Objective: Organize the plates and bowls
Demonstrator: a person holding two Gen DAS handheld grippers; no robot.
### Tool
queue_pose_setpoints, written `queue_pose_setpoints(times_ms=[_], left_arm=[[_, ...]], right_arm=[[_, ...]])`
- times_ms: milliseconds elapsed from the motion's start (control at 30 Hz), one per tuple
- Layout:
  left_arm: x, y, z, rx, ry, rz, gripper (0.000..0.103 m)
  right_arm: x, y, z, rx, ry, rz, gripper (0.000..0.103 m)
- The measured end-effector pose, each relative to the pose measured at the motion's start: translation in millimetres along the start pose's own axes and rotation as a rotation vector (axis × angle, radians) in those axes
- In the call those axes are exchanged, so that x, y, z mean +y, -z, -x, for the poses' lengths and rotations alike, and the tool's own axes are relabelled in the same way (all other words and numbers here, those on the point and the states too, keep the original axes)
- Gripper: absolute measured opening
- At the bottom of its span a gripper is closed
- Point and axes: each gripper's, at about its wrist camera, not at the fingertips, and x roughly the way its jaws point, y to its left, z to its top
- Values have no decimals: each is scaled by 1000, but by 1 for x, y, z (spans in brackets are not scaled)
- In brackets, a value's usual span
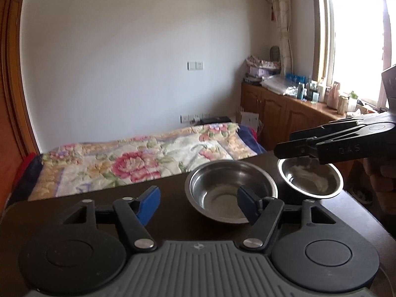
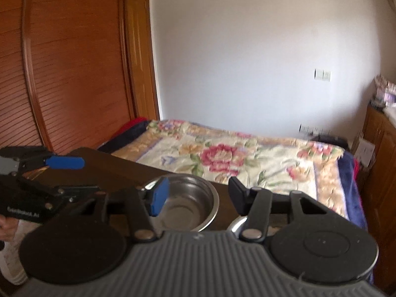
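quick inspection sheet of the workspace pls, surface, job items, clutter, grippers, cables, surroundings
surface: dark table, bare apart from the bowls.
job's things: larger steel bowl upright; smaller steel bowl to its right, tilted, something white inside.
clutter: nothing seen on the table.
grippers: left gripper open, right finger over the larger bowl; right gripper open above the smaller bowl.
cables: nothing seen.
surroundings: bed with floral quilt, wooden wardrobe, cluttered cabinet, bright window.
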Motion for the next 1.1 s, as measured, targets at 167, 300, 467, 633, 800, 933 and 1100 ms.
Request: queue_pose_setpoints(times_ms=[167, 300, 467, 633, 800, 933, 1100], left_arm=[[6, 2, -19, 37, 8, 12, 91], [9, 2, -31, 64, 20, 18, 89], [14, 3, -42, 99, 48, 42, 84], [19, 4, -54, 135, 62, 72, 76], [22, 5, -59, 151, 73, 89, 67], [22, 6, -63, 160, 85, 94, 55], [18, 6, -60, 154, 76, 88, 51]], right_arm=[[-1, 3, -23, 69, -8, -4, 54], [0, 4, -33, 95, -3, 14, 53], [1, 4, -45, 131, 35, 45, 53], [-3, 4, -53, 153, 32, 38, 52], [-2, 4, -59, 172, 28, 51, 49], [1, 5, -65, 197, 18, 63, 37], [6, 6, -67, 214, -5, 78, 15]])
